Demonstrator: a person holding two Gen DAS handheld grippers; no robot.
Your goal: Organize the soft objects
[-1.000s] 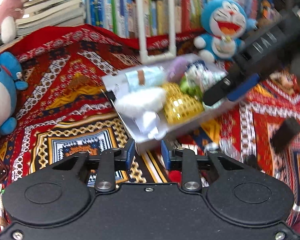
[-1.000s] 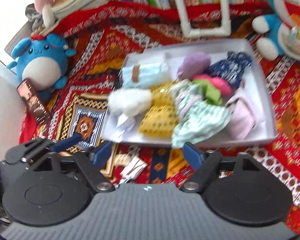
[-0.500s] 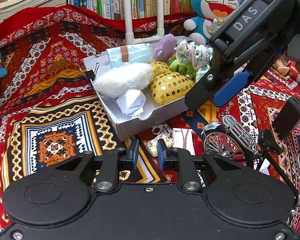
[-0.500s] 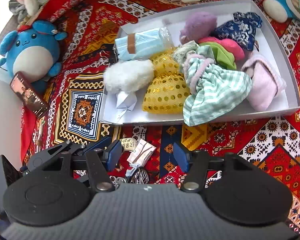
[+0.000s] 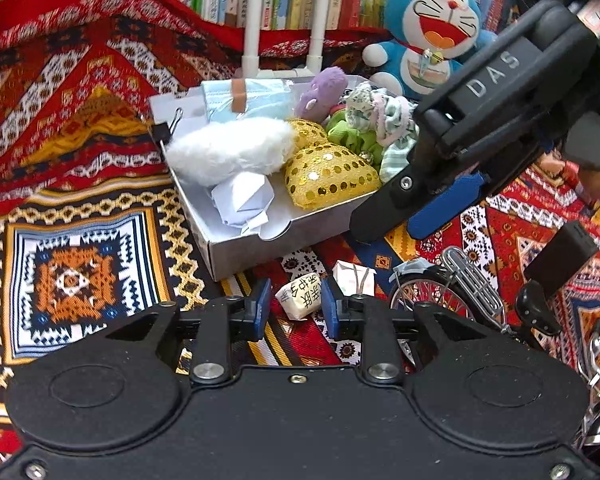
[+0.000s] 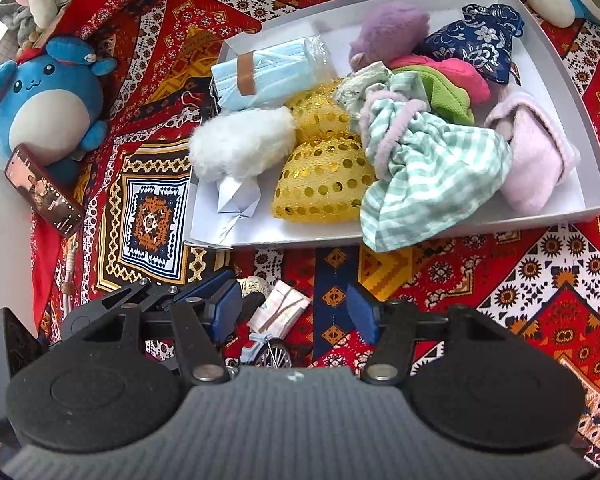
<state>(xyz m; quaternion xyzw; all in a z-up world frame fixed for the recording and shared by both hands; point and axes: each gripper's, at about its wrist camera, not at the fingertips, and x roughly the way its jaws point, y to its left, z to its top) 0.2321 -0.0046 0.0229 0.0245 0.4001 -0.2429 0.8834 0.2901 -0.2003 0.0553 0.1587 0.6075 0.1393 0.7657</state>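
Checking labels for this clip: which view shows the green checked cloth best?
The right wrist view: the green checked cloth lies fully visible, draping over the box's front wall. The left wrist view shows only a scrap behind the right gripper.

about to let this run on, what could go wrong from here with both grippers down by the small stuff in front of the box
1. The left gripper, jaws opening, straddles the small wrapped sweet without pressing it; the sweet could slip aside.
2. The model bicycle stands right beside it and may be knocked over.
3. The checked cloth hangs over the white box wall, near the open right gripper, and could snag.
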